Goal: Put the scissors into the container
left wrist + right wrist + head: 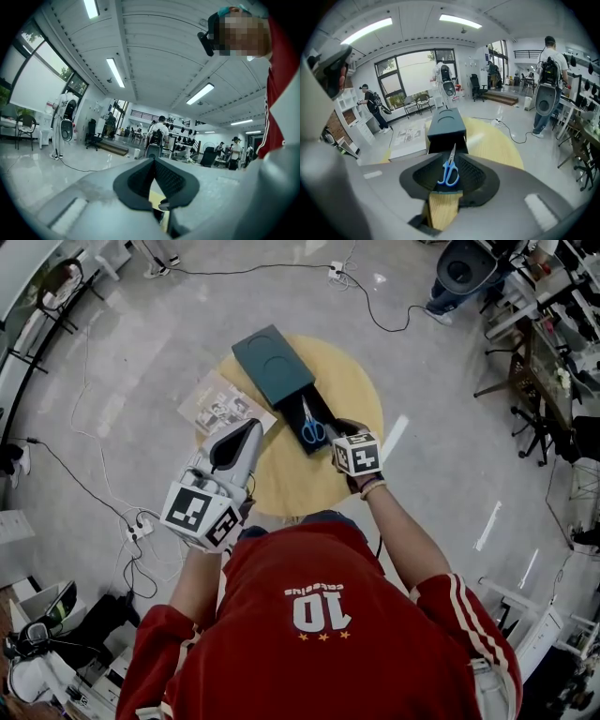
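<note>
Blue-handled scissors lie in the black pulled-out drawer of a dark teal box container on the round wooden table. My right gripper sits at the drawer's near end. In the right gripper view its jaws stand wide apart, and the scissors rest between them, blades toward the container, with no pad pressing on them. My left gripper is held above the table's left edge, with its fingertips meeting and nothing between them.
An open booklet lies on the table's left side beside the container. Cables and a power strip run over the floor behind the table. Chairs and desks stand to the right. A person with a backpack stands far off.
</note>
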A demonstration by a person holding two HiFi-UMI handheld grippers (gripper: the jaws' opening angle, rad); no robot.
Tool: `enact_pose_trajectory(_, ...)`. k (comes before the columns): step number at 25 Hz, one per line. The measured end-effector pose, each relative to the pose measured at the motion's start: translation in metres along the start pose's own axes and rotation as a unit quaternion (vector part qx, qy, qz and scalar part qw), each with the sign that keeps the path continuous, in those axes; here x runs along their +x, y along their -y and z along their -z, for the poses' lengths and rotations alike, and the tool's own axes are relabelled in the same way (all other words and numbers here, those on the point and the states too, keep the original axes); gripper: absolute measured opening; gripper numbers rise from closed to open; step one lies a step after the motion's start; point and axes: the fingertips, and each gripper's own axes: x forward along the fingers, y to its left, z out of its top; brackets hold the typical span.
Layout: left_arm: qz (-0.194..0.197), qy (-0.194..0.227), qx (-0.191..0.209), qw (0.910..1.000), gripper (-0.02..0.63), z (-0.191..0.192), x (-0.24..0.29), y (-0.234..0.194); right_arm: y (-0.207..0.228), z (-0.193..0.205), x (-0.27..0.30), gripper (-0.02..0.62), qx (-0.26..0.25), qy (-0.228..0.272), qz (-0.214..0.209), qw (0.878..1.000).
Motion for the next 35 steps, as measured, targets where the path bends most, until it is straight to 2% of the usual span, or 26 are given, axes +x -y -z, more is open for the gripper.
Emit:
enact_pose_trajectory(7, 0.005, 0.008, 0.013, 0.9999, 0.002, -0.006, -0.005, 0.008, -0.002, -0.029, -0.039, 0.107, -0.003, 0.054, 0.004, 0.999)
enact_pose_trajectory(15, 0.018, 0.022, 0.028, 0.9992, 0.002, -0.02, -0.008, 0.023, -0.013, -0.064, -0.112, 0.107, -0.011, 0.13, 0.007, 0.991)
enact_pose_trajectory(26, 0.009, 0.032, 0.04, 0.9986, 0.002, -0.041, -0.003, 0.042, -0.025, -0.136, -0.222, 0.107, -0.031, 0.258, -0.003, 0.966)
enact_pose_trajectory(35, -0.024, 0.042, 0.037, 0.9982, 0.002, -0.047, -0.002, 0.081, -0.037, -0.15, -0.287, 0.101, -0.059, 0.315, -0.031, 0.947)
